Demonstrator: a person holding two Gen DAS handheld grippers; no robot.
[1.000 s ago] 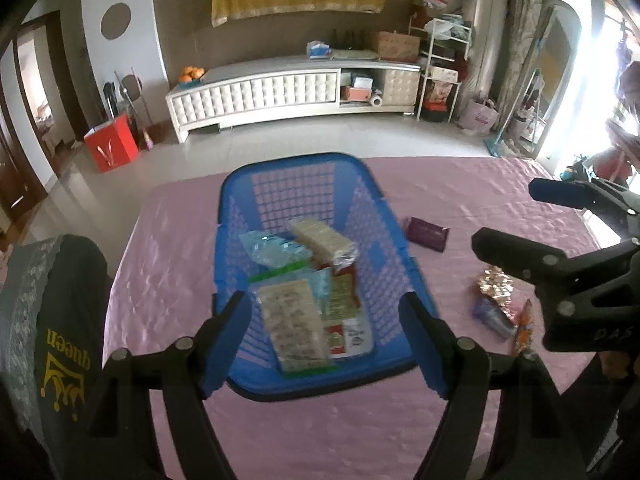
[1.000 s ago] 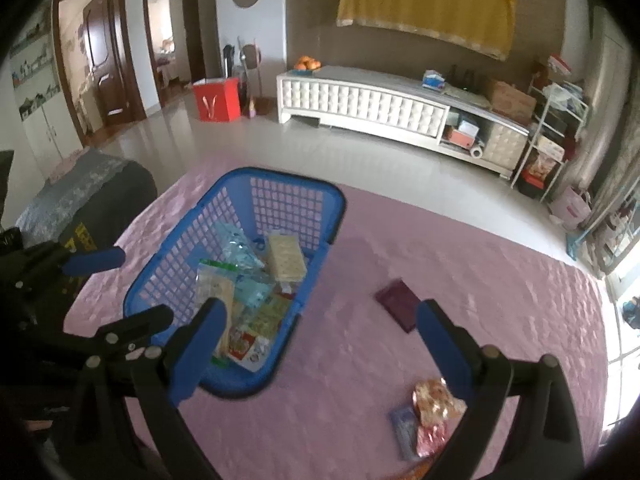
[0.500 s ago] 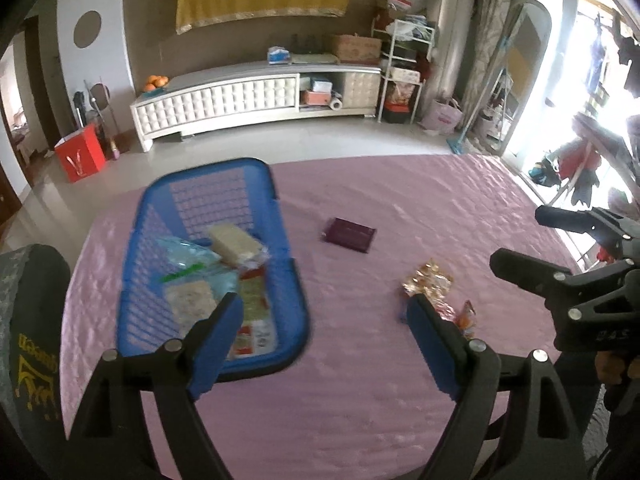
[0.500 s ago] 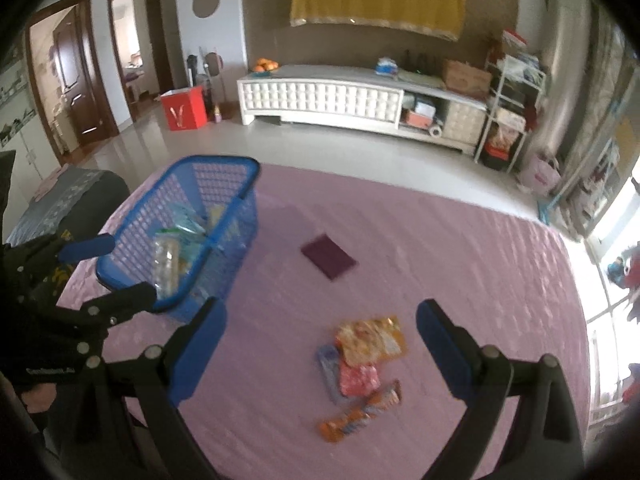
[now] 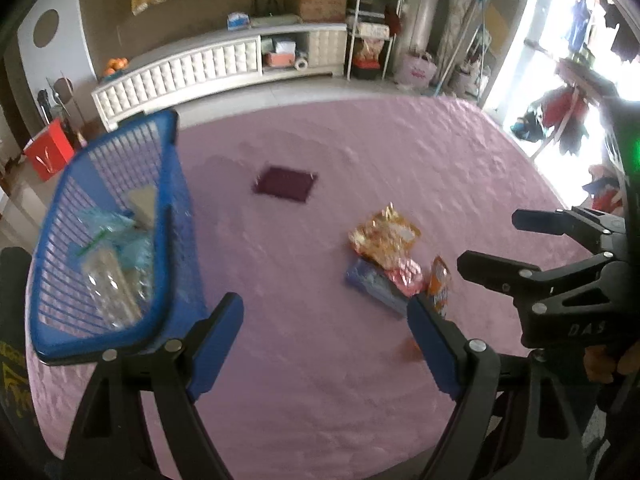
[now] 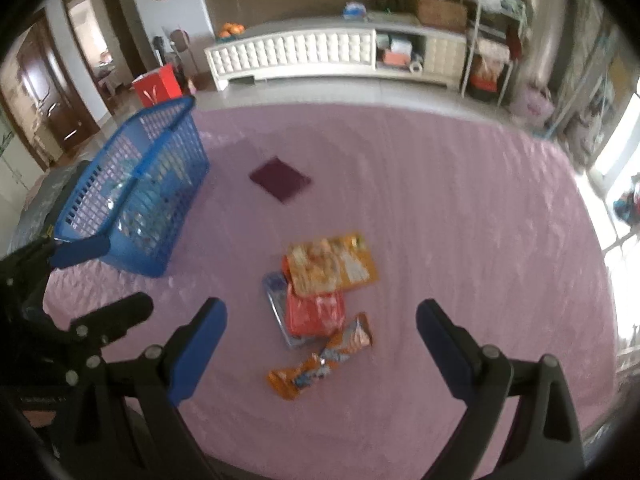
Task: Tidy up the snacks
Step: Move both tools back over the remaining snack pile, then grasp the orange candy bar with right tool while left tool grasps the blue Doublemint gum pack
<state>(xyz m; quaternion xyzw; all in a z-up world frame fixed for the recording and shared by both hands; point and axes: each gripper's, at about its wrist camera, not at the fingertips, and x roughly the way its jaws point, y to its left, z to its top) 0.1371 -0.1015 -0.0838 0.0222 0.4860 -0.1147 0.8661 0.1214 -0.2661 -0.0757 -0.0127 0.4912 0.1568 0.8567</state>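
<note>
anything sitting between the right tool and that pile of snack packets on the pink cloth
Nothing visible. The right tool is open and empty, with the pile of foil snack packets lying on bare pink tablecloth straight ahead of it. The blue plastic basket and the dark purple flat packet lie off to the side and beyond.

A pink quilted bedspread (image 6: 440, 208) carries everything. At its left edge stands a blue slatted plastic basket (image 6: 160, 168). Near it, apart, lies a flat dark maroon packet (image 6: 280, 179). Closer in, a cluster of snack packets (image 6: 320, 292) overlaps: orange on red on blue, an orange wrapper (image 6: 320, 364) beside.
</note>
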